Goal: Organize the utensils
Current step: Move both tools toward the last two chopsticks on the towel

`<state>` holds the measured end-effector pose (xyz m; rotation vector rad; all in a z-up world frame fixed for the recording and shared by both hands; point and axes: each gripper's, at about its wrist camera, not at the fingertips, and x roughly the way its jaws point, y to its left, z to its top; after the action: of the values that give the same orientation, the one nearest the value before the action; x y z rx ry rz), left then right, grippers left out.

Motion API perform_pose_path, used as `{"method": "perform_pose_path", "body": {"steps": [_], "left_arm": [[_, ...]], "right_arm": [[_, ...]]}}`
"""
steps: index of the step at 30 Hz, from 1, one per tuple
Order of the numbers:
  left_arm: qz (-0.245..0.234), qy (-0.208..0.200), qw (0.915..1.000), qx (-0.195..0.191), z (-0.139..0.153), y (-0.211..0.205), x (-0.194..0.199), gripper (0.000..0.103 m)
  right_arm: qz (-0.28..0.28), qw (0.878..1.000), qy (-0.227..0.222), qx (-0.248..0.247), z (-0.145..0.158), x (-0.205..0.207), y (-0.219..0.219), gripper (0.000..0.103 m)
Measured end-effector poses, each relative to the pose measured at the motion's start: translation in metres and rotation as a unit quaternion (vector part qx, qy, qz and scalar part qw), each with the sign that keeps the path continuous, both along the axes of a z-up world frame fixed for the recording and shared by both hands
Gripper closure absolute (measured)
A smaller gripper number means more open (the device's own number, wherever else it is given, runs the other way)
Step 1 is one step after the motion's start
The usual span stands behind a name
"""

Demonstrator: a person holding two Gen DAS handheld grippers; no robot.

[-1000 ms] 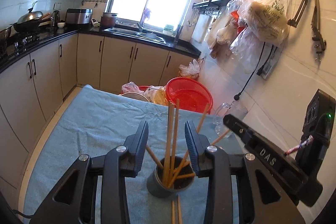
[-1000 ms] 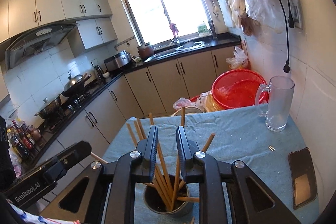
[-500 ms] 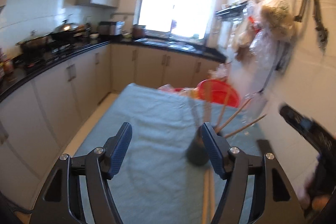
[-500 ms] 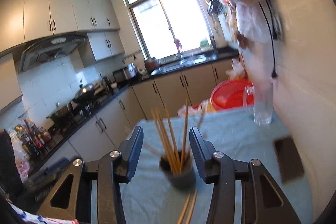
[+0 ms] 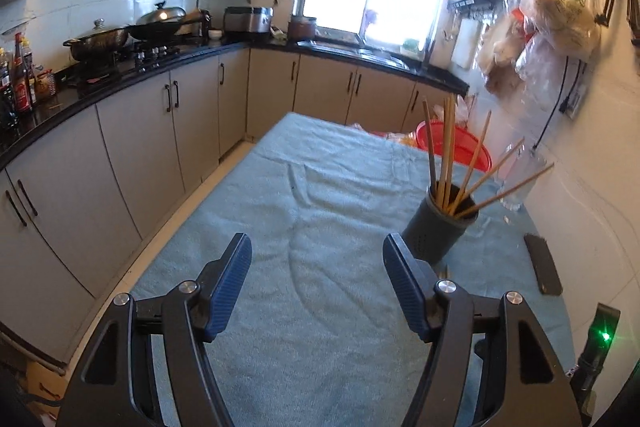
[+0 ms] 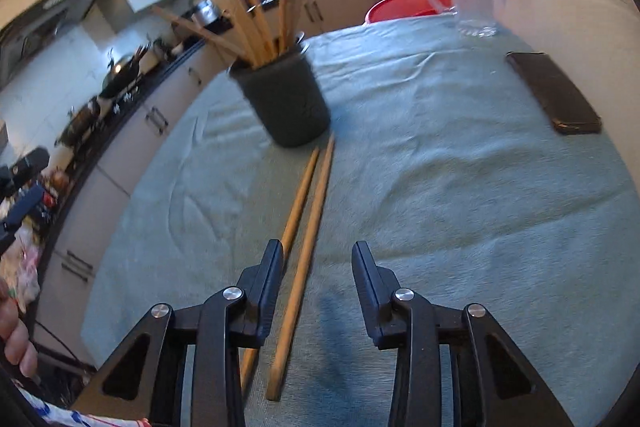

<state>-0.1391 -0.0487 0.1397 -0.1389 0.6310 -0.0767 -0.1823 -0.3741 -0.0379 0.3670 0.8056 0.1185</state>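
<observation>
Kitchen table [image 5: 320, 187] under a blue-green towel; dark holder [image 6: 282, 95] stands on it, already stuffed with chopsticks; two loose chopsticks [image 6: 308, 227] lie side by side on the towel, far tips touching the holder's base. Right claw [image 6: 316, 283] low over their near ends, jaws have just been closing, nothing pinched yet; one stick between them, the other under the left jaw. Left claw [image 5: 318, 283] spread wide, empty, beside the holder. Sticks look light, stiff, smooth, likely to roll; best pinched near the thick end, both together.
</observation>
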Motion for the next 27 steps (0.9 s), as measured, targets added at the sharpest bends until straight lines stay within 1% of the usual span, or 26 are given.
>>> {"method": "perform_pose_path", "body": {"steps": [3,5,8,13,14,15,16,18,19,20,23,27], "left_arm": [[-0.012,0.020,0.9997,0.002,-0.010,-0.005,0.006,0.036],[-0.017,0.030,0.9994,0.004,-0.016,-0.007,0.009,0.036],[-0.023,0.040,0.9989,0.006,-0.024,-0.009,0.012,0.036],[-0.032,0.059,0.9978,0.005,-0.035,-0.013,0.020,0.036],[-0.033,0.062,0.9975,0.005,-0.037,-0.013,0.022,0.036],[-0.033,0.065,0.9973,0.006,-0.038,-0.014,0.024,0.036],[-0.035,0.071,0.9968,0.006,-0.041,-0.015,0.026,0.036],[-0.039,0.080,0.9960,0.006,-0.046,-0.017,0.029,0.036],[-0.042,0.087,0.9954,0.006,-0.048,-0.019,0.030,0.036],[-0.046,0.093,0.9946,0.004,-0.050,-0.021,0.031,0.036],[-0.066,0.114,0.9913,0.000,-0.058,-0.030,0.032,0.036],[-0.092,0.132,0.9869,0.011,-0.070,-0.051,0.032,0.036]], "right_arm": [[0.014,1.000,0.009,-0.015,-0.006,0.005,0.010,0.065],[0.014,0.999,0.019,-0.037,-0.010,0.011,0.018,0.065],[0.014,0.998,0.034,-0.056,-0.019,0.017,0.022,0.065],[0.019,0.997,0.042,-0.069,-0.025,0.024,0.029,0.065],[0.019,0.996,0.043,-0.081,-0.025,0.026,0.032,0.066],[0.019,0.995,0.043,-0.089,-0.025,0.027,0.034,0.067],[0.017,0.994,0.045,-0.101,-0.024,0.029,0.036,0.072],[0.008,0.991,0.048,-0.121,-0.025,0.033,0.038,0.082],[0.004,0.991,0.050,-0.126,-0.025,0.035,0.038,0.091],[0.000,0.990,0.052,-0.133,-0.025,0.036,0.035,0.095],[-0.015,0.991,0.060,-0.121,-0.026,0.037,0.020,0.096],[-0.055,0.988,0.073,-0.128,-0.026,0.028,-0.011,0.096]]}}
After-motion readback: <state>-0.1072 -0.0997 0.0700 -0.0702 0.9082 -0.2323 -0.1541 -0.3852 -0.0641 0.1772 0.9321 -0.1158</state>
